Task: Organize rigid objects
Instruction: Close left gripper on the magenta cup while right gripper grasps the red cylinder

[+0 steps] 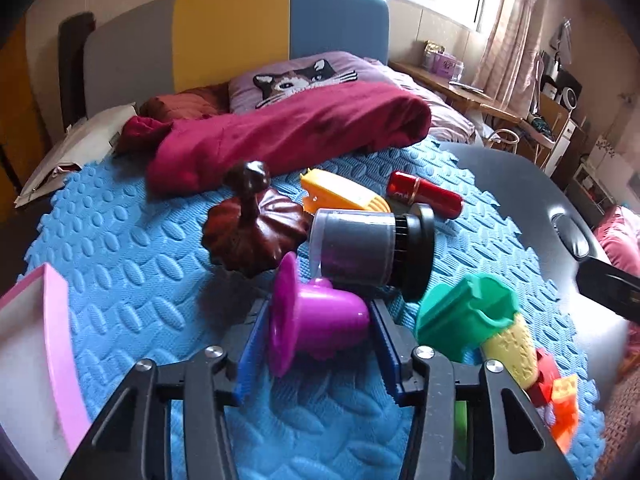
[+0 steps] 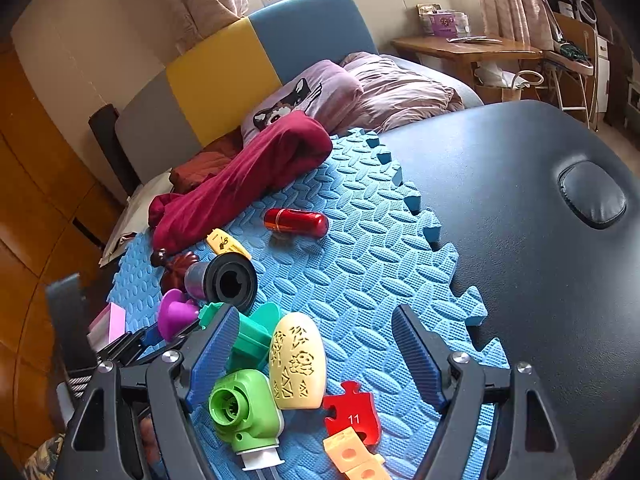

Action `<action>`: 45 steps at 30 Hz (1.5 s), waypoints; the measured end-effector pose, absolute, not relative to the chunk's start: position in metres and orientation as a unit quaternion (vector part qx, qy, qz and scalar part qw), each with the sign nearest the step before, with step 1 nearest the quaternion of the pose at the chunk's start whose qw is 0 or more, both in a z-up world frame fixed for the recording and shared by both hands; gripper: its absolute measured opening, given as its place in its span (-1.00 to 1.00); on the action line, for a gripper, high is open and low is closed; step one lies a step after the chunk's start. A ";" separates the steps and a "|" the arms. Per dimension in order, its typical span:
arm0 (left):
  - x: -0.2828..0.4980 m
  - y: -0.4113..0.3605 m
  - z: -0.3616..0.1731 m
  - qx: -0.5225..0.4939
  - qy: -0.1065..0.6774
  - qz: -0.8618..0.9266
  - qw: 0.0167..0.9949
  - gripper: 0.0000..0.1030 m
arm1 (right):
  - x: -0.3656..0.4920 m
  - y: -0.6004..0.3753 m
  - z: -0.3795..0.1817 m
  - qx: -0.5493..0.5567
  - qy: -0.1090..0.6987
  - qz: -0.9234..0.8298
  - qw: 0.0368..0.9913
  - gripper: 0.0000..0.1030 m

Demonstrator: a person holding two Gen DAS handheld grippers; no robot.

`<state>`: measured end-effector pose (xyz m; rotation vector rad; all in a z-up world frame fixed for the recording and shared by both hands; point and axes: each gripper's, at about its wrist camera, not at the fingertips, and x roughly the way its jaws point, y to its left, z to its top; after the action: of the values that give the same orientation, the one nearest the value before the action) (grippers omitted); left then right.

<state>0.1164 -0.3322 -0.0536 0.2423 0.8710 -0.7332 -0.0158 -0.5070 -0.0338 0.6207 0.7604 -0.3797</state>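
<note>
Progress of the sorting, read left to right across the blue foam mat (image 1: 120, 248). At the mat's left edge stood a pink-rimmed box (image 1: 36, 344); what showed of its inside was bare, so little or nothing appeared to have been put away.

The left claw (image 1: 318, 336) bracketed a purple plastic cup (image 1: 316, 320) lying on its side, both blue pads against or just beside its body. Whether they were pressing on it could not be told.

Around the cup lay a dark brown carved pumpkin-shaped piece (image 1: 252, 232), a yellow tag-like toy (image 1: 344, 196), a clear cylindrical jar with a black geared cap (image 1: 368, 244) and a red capsule-shaped case (image 1: 424, 194).

Nearer the mat's right edge sat a teal moulded toy (image 1: 468, 312), a cream egg-shaped shell with cut-out figures (image 2: 296, 364), a green pump-like toy (image 2: 244, 408), a red jigsaw piece marked 11 (image 2: 352, 412) and orange blocks (image 2: 352, 456).

The right claw (image 2: 320, 364) stood wide open over this group, holding nothing. Nearly the whole job remained.
</note>
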 end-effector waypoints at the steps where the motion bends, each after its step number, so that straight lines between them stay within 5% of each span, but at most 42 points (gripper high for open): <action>1: 0.113 -0.329 -0.050 0.113 0.406 -0.349 0.837 -0.18 | -0.015 -0.507 -0.034 0.296 0.365 -0.181 0.864 0.56; 11: 0.087 -0.289 -0.043 0.092 0.423 -0.361 0.826 -0.18 | -0.010 -0.505 -0.039 0.283 0.379 -0.183 0.862 0.52; 18: 0.069 -0.260 -0.029 0.070 0.416 -0.379 0.823 -0.18 | 0.033 -0.514 -0.025 0.217 0.396 -0.164 0.877 0.32; 23: 0.059 -0.244 -0.016 0.057 0.403 -0.388 0.827 -0.18 | 0.092 -0.528 -0.033 0.155 0.444 -0.143 0.871 0.11; 31: 0.055 -0.223 -0.004 0.031 0.404 -0.396 0.824 -0.18 | 0.159 -0.542 -0.064 0.131 0.519 -0.091 0.839 0.10; 33: 0.055 -0.219 -0.004 0.025 0.407 -0.393 0.824 -0.18 | 0.165 -0.541 -0.081 0.126 0.551 -0.094 0.819 -0.05; 34: 0.055 -0.217 -0.004 0.022 0.409 -0.391 0.824 -0.18 | 0.165 -0.540 -0.084 0.117 0.554 -0.101 0.818 -0.40; 35: 0.055 -0.215 -0.003 0.018 0.410 -0.389 0.825 -0.18 | 0.161 -0.538 -0.083 0.113 0.545 -0.104 0.824 -0.50; 45: 0.047 -0.180 0.002 -0.003 0.408 -0.368 0.836 -0.18 | 0.109 -0.541 -0.073 0.124 0.529 -0.150 0.826 -0.51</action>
<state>0.0467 -0.1797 0.0017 -0.0068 0.8634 -0.7796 0.1087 -0.5411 -0.0731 0.2642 1.1245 -0.3183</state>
